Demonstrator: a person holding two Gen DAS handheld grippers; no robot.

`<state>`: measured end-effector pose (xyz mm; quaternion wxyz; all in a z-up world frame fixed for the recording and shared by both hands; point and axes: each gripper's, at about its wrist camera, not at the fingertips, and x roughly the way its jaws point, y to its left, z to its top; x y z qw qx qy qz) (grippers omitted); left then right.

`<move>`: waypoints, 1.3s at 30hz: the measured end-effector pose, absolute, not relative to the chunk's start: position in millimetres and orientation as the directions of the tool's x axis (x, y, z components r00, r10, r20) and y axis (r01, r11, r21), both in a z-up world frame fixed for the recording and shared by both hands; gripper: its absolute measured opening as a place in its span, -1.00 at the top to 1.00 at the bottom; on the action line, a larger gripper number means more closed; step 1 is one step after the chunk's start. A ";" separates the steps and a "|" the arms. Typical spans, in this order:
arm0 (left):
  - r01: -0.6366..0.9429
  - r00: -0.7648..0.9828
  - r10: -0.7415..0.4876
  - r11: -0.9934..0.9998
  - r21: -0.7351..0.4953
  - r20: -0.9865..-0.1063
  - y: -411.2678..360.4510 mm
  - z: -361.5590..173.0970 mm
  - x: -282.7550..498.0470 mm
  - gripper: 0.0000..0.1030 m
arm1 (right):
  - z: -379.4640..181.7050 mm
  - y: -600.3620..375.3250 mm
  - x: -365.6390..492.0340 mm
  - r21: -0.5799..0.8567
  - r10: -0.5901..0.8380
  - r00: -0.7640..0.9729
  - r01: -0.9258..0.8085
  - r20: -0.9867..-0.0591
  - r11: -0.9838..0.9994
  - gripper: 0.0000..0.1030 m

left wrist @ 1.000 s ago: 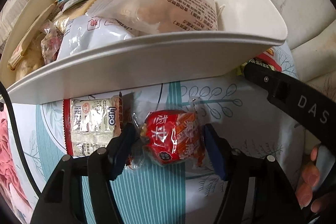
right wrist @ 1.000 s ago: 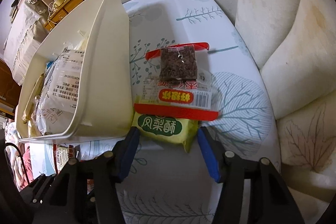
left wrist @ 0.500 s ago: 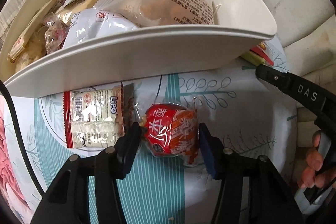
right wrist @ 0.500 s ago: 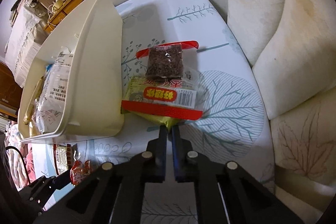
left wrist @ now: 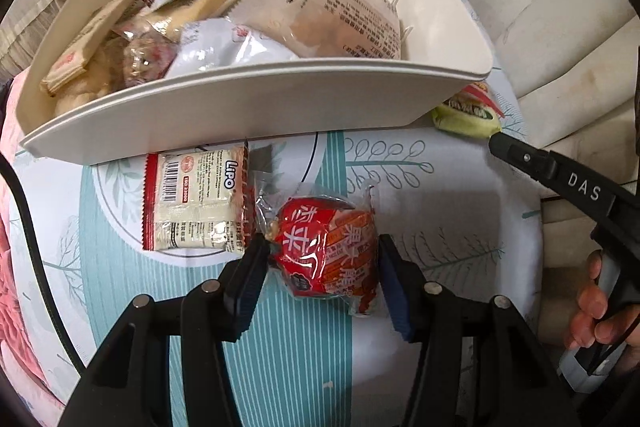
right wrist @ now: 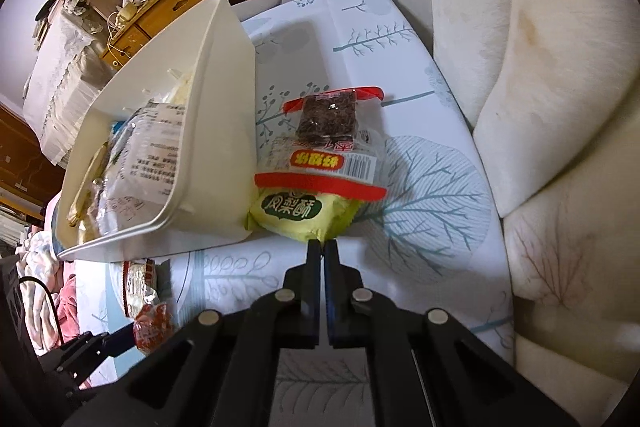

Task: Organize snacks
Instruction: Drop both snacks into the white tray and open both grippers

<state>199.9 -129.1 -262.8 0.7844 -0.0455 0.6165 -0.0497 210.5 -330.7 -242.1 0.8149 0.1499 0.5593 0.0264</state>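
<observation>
While the left gripper (left wrist: pixel 322 259) is squeezing the red crinkly plastic snack packet (left wrist: pixel 326 251) over the printed tablecloth (left wrist: pixel 440 195) below the cream plastic bin (left wrist: pixel 256 115), the right gripper (right wrist: pixel 322 247) is pinching only a corner seam of the yellow-green pineapple-cake wrapper (right wrist: pixel 300 213), which is risking a slip or tear.

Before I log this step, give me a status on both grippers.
Left hand-held gripper shut on red snack. Right hand-held gripper pinching yellow pack edge. Bin close ahead, already crowded.

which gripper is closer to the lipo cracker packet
Left. The left gripper holds a red snack right beside the cracker packet; the right gripper is farther off, pinching a yellow packet.
</observation>
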 end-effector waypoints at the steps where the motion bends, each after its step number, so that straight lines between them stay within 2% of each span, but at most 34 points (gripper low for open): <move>1: 0.022 0.237 -0.137 0.991 -0.135 -0.962 -126.6 -260.8 198.4 -0.02 | -240.3 -330.1 209.1 0.274 0.211 0.374 0.124 -0.903 0.954 0.98; 14: 0.038 0.314 -0.184 0.983 -0.181 -0.931 -86.2 -221.9 180.0 -0.02 | -205.7 -328.8 180.4 0.259 0.178 0.431 0.136 -0.885 0.956 0.98; 25: 0.141 0.364 -0.239 0.970 -0.200 -0.900 -65.9 -174.9 166.8 -0.02 | -160.6 -318.9 165.2 0.195 0.095 0.534 0.133 -0.840 0.972 0.98; 31: 0.178 0.392 -0.265 0.961 -0.210 -0.881 -47.6 -149.9 175.7 -0.02 | -133.3 -305.5 159.2 0.200 0.093 0.587 0.121 -0.804 0.972 0.98; 39: 0.169 0.462 -0.240 0.969 -0.181 -0.854 -23.7 -129.7 202.4 -0.03 | -109.9 -280.2 168.0 0.203 0.118 0.633 0.063 -0.765 0.977 0.98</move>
